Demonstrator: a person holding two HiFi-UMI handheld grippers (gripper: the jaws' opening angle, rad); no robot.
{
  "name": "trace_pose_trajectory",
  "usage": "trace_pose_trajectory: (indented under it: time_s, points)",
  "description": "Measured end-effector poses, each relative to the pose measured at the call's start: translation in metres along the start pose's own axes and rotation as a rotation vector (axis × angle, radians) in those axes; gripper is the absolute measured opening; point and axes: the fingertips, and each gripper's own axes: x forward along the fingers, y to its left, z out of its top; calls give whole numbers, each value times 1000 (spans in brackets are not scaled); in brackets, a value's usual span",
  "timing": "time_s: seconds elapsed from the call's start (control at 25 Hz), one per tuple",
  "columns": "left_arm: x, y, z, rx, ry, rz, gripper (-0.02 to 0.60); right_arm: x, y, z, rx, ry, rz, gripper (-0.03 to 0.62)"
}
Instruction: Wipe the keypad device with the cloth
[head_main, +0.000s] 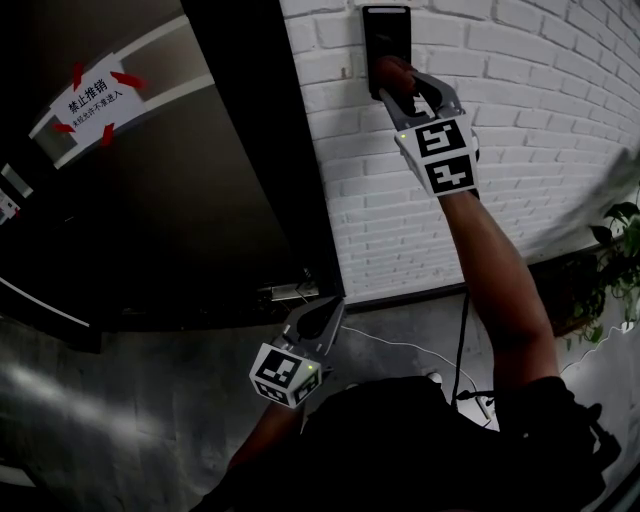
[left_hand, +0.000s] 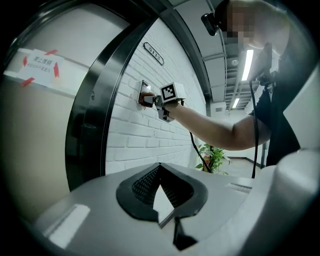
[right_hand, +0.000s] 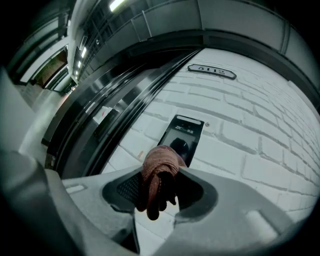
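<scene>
A black keypad device (head_main: 386, 40) hangs on the white brick wall; it also shows in the right gripper view (right_hand: 183, 137) and, small, in the left gripper view (left_hand: 144, 90). My right gripper (head_main: 397, 82) is raised to it, shut on a bunched reddish-brown cloth (right_hand: 159, 172), (head_main: 392, 72) whose front meets the device's lower part. The cloth hides the device's lower end. My left gripper (head_main: 326, 312) hangs low by the door frame, well below the device, its jaws together with nothing between them (left_hand: 162, 212).
A dark door (head_main: 170, 190) with a paper notice (head_main: 88, 100) stands left of the wall. A room number plate (right_hand: 212, 72) sits above the device. A potted plant (head_main: 618, 262) is at the right. Cables (head_main: 462, 340) trail on the grey floor.
</scene>
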Motion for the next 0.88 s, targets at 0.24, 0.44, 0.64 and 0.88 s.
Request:
trace_pose_trajectory:
  time_s: [0.24, 0.44, 0.64, 0.88]
  points:
    - [-1, -1, 1, -2, -3, 2, 15, -4, 10, -21, 8, 40, 20, 149]
    - [-1, -4, 2, -6, -6, -4, 15, -6, 14, -31, 22, 64, 30, 149]
    - [-3, -6, 3, -4, -8, -8, 15, -8, 20, -40, 31, 91, 43, 149]
    - [-4, -10, 2, -15, 1, -18, 15, -9, 26, -49, 42, 123, 62, 147]
